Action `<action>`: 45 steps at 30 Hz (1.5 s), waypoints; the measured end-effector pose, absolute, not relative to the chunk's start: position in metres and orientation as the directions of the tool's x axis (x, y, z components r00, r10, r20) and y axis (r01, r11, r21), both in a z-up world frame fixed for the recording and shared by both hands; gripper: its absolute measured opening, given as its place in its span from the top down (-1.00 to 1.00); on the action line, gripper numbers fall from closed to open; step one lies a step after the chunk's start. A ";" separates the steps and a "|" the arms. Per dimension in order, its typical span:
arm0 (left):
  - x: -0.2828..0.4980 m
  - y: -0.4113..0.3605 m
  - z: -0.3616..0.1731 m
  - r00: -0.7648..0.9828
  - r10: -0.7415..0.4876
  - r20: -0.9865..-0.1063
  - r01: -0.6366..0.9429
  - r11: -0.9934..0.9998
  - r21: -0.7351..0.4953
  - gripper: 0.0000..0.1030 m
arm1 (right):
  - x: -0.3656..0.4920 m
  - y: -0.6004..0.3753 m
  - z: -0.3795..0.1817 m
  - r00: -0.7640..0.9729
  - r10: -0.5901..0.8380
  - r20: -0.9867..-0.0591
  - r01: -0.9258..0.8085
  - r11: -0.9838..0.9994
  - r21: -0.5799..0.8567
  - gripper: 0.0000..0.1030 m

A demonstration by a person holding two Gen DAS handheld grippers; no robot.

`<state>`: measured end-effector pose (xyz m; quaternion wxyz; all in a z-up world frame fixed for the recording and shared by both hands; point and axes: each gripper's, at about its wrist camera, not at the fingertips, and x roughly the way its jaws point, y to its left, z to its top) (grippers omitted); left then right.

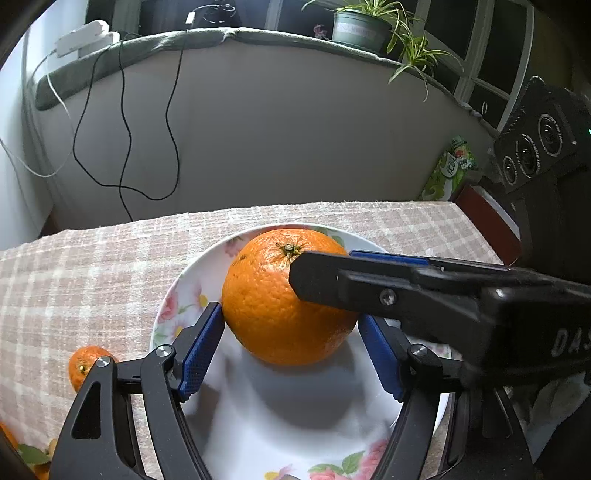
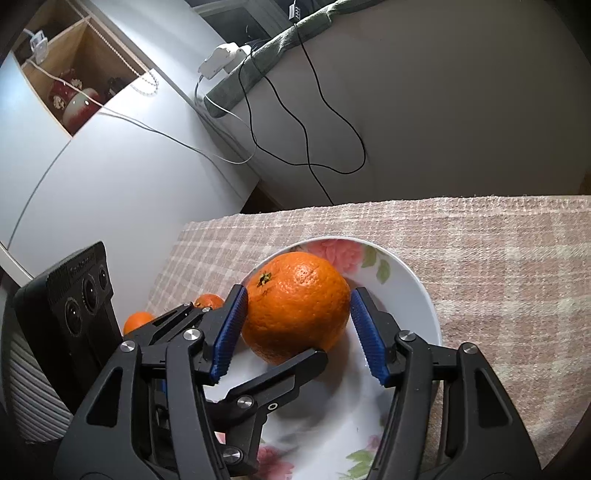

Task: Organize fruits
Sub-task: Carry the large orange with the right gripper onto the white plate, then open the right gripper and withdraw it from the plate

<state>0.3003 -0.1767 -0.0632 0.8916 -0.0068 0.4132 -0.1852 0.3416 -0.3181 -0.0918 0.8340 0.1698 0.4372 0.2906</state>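
On the plate [image 2: 413, 295], both my claws bracket the orange [image 2: 297, 306]: left claw [image 1: 291, 328] touching, right claw [image 2: 295, 325] released. Withdrawing carelessly could roll it off.

Only legible text: white letters "DA", cut off at frame edge, on right gripper [image 1: 321, 273] body; flowerpot [image 1: 360, 29] label and green packet [image 1: 448, 168] print too blurred to read.
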 end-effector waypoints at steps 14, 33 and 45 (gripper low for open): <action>0.283 -0.164 -0.046 0.622 -0.319 -0.715 0.310 0.939 -0.149 -0.52 | 0.318 -0.319 -0.062 0.532 0.547 -0.646 -0.339 0.837 0.429 -0.68; 0.202 -0.111 -0.013 0.726 -0.258 -0.638 0.249 0.963 -0.106 -0.52 | 0.238 -0.287 -0.015 0.649 0.423 -0.633 -0.425 0.891 0.161 -0.68; 0.156 -0.066 -0.003 0.778 -0.187 -0.600 0.181 0.981 -0.071 -0.54 | 0.196 -0.243 -0.002 0.657 0.465 -0.593 -0.500 0.858 0.118 -0.68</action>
